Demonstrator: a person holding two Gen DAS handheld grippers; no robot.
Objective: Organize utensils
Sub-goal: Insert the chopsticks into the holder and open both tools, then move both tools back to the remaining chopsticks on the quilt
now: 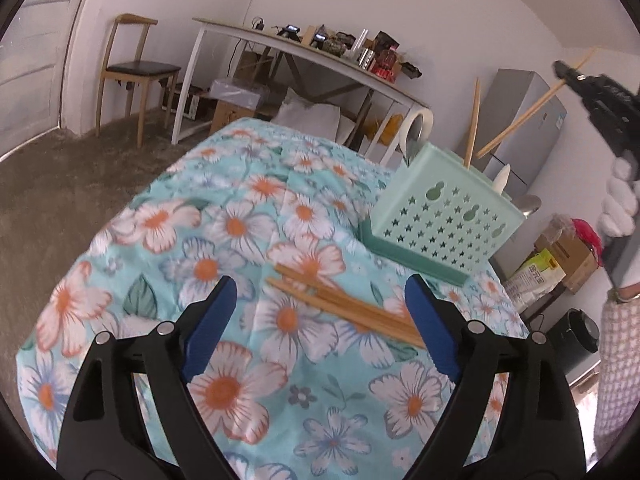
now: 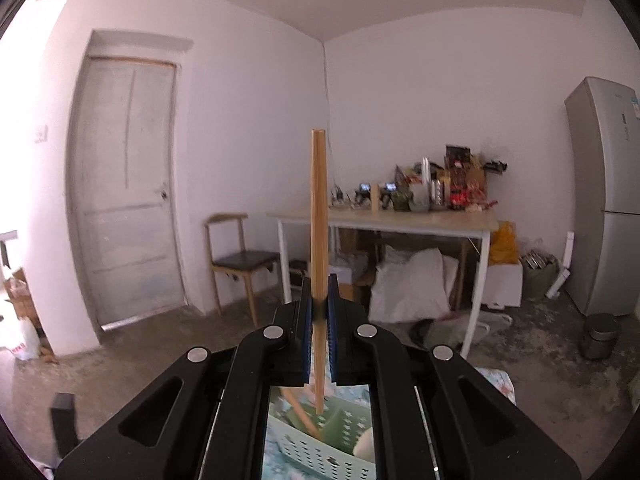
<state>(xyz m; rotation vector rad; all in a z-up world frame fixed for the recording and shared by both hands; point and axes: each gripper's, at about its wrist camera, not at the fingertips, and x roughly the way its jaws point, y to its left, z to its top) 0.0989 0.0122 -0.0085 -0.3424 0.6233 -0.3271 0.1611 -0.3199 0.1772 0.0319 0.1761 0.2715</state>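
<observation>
A: Hovering over the table, the left gripper point(image 1: 320, 300) has its blue pads point(image 1: 210, 320) spread wide, nothing between them. Below and ahead of the gap lies a loose bunch of wooden chopsticks point(image 1: 348, 306) on the floral tablecloth point(image 1: 224, 216), running diagonally from upper left to lower right; its far end passes close to the right-side pad.

B: And the holder?

A: The mint-green utensil caddy point(image 1: 444, 216), star-perforated wall, stands on the cloth beyond the chopsticks, near the table's far right edge. One chopstick point(image 1: 474, 120) stands upright in it. A white utensil handle point(image 1: 502, 178) pokes out at its right corner. A tape roll point(image 1: 418, 128) sits just behind the caddy.

B: Right side?

A: The right gripper point(image 2: 319, 316) is clamped narrow on a single chopstick point(image 2: 319, 216), held near vertical in its own view, gripped at the lower part of the shaft. The chopstick's lower tip hangs above the caddy's open top, seen through the gripper frame. In the left wrist view the same chopstick slants down toward the caddy; whether the tip is inside yet, cannot tell.
</observation>
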